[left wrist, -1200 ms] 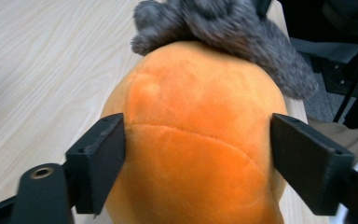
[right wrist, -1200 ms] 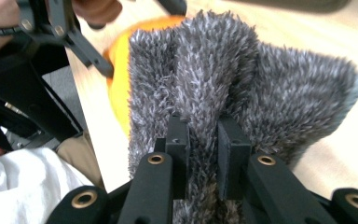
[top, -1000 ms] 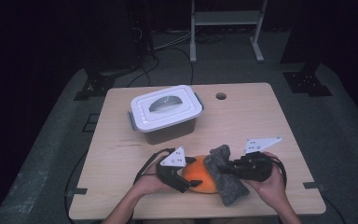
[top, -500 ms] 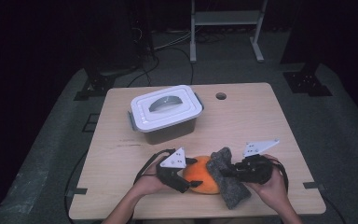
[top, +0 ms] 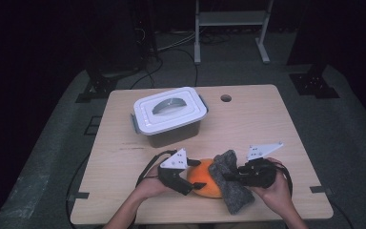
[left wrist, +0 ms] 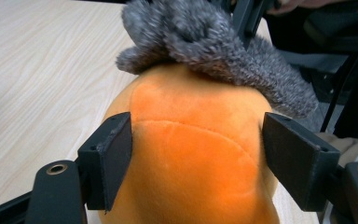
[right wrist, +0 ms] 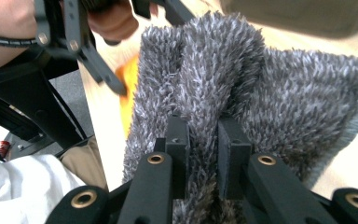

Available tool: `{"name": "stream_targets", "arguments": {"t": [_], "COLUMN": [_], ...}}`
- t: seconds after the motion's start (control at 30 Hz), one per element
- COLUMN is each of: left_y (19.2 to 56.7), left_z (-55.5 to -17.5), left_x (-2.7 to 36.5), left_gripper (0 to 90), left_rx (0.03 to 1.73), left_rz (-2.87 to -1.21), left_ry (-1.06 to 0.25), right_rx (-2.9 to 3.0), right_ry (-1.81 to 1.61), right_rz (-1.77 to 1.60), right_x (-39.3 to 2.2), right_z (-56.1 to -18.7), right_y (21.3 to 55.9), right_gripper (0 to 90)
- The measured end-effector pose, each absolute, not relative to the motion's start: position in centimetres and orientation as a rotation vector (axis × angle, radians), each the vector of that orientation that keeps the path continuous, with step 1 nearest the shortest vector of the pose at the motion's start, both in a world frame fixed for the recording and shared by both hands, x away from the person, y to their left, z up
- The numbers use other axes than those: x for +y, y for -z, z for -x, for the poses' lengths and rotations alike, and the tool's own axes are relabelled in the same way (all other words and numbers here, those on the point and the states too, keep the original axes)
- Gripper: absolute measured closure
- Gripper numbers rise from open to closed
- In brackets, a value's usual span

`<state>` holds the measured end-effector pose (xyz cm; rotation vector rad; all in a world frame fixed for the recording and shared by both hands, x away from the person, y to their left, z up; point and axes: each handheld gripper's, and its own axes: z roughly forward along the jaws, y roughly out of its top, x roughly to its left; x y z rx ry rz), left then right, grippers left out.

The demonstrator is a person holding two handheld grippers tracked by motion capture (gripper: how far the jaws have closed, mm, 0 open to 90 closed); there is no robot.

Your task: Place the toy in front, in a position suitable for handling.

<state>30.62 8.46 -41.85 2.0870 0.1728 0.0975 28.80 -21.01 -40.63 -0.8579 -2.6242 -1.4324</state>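
Left hand-held gripper grips orange plush; right hand-held gripper pinches grey cloth

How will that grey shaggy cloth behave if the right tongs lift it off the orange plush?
Likely floppy: the grey shaggy cloth bunches into a fold where the right tongs pinch it, and in the left gripper view it sags over the orange plush. Probably light for its size. The long pile looks grippy, so slipping seems unlikely.
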Motion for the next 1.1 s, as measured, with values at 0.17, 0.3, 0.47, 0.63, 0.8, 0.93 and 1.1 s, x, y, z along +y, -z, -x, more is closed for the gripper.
{"name": "stream_targets", "arguments": {"t": [0.17, 0.3, 0.47, 0.63, 0.8, 0.93, 1.1], "left_y": [42.1, 42.0, 41.9, 41.6, 41.9, 41.6, 41.6], "left_z": [-30.4, -29.9, -29.6, -30.1, -30.0, -29.7, -29.6], "left_x": [8.0, 7.2, 6.8, 7.3, 7.2, 6.7, 6.4], "left_gripper": [29.1, 29.9, 27.9, 14.1, 23.0, 24.7, 24.0], "left_rx": [0.171, 0.144, 0.111, 0.182, 0.172, 0.165, 0.145], "left_rz": [-2.078, -2.07, -2.086, -2.09, -2.081, -2.068, -2.076], "left_ry": [-0.1, -0.107, -0.124, -0.12, -0.101, -0.117, -0.128], "right_rx": [-2.632, -2.647, -2.697, -2.655, -2.644, -2.677, -2.72], "right_ry": [1.437, 1.537, 1.436, 1.435, 1.391, 1.424, 1.399], "right_rz": [0.888, 0.803, 0.763, 0.783, 0.808, 0.777, 0.72], "right_x": [-21.8, -20.5, -18.8, -19.7, -20.7, -20.4, -18.7], "right_z": [-28.8, -28.2, -28.5, -28.7, -28.8, -28.3, -28.2], "right_y": [40.1, 37.6, 38.7, 39.5, 39.6, 38.1, 37.9], "right_gripper": [76.5, 76.5, 76.5, 76.5, 76.5, 76.7, 76.7]}}
